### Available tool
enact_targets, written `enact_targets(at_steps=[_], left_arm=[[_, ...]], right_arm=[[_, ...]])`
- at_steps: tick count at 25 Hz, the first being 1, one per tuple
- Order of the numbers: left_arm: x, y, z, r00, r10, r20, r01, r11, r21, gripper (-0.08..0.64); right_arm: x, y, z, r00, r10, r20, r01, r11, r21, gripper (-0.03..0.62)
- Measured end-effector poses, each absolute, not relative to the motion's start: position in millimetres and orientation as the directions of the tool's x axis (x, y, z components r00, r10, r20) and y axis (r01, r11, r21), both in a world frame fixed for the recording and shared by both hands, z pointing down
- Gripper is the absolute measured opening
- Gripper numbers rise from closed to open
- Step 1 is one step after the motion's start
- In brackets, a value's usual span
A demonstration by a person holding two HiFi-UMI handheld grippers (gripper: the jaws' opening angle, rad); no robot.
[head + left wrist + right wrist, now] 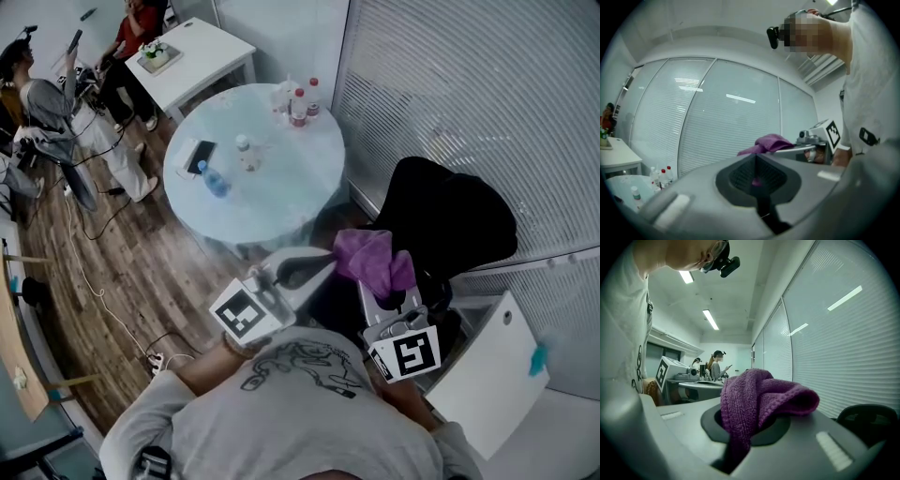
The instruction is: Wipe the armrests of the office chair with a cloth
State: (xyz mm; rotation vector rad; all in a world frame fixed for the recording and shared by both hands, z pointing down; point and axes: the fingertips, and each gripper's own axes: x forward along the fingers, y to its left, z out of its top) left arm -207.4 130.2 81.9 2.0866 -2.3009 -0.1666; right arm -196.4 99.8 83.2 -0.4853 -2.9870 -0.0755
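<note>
Cloth [759,399]: purple and bunched, clamped in my right gripper [384,295] jaws and held over the near edge of the office chair [450,220].
Left gripper [319,267]: jaws pressed together on nothing, just left of the cloth.
Progress: I judge wiping hasn't started; I can't make out either armrest.
Room: the round counter [281,202] crowds the far left and the blinds [469,84] the far right.
</note>
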Motion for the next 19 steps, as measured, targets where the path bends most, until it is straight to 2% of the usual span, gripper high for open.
enact_targets(at_steps=[19], left_arm=[[-207.5, 127.5, 81.2, -0.099, -0.994, -0.053, -0.99, 0.093, 0.105, 0.0]], right_arm=[[-199.5, 95.6, 82.7, -0.944, 0.308, 0.118, 0.312, 0.95, 0.015, 0.031]])
